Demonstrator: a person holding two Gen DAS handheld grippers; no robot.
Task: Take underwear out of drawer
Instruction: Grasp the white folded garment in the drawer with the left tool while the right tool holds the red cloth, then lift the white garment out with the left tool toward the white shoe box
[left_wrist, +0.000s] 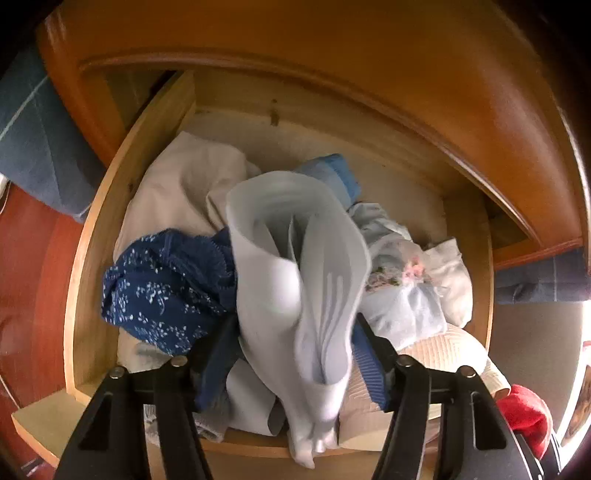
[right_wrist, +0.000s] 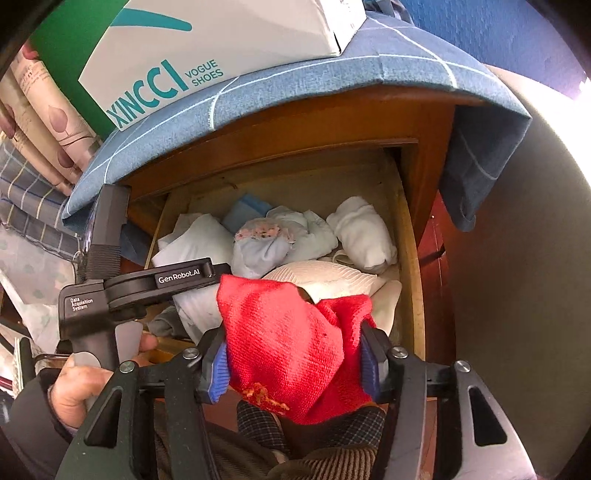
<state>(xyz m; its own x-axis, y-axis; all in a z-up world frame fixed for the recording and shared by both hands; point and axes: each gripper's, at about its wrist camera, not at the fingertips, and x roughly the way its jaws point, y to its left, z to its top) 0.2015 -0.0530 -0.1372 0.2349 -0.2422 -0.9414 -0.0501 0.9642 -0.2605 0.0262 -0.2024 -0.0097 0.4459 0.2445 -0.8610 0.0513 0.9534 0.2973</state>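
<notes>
Our left gripper (left_wrist: 295, 354) has its jaws pinching a pale blue-white piece of underwear (left_wrist: 295, 266), which stands up between the blue pads over the open drawer (left_wrist: 92, 258). Our right gripper (right_wrist: 295, 362) has its jaws pinching a red knitted garment (right_wrist: 288, 350), held just in front of the drawer's front edge. Inside the drawer lie more folded pieces: a navy floral one (left_wrist: 162, 288) at the left, a cream cloth (left_wrist: 181, 188) behind it, a light blue bundle with a pink flower print (left_wrist: 402, 291) at the right, and a ribbed cream piece (left_wrist: 439, 354) nearest us. A blue checked cloth (right_wrist: 332, 85) covers the cabinet top, with a white shoe box (right_wrist: 207, 44) on it. A hand (right_wrist: 85, 384) grips the left gripper's handle
</notes>
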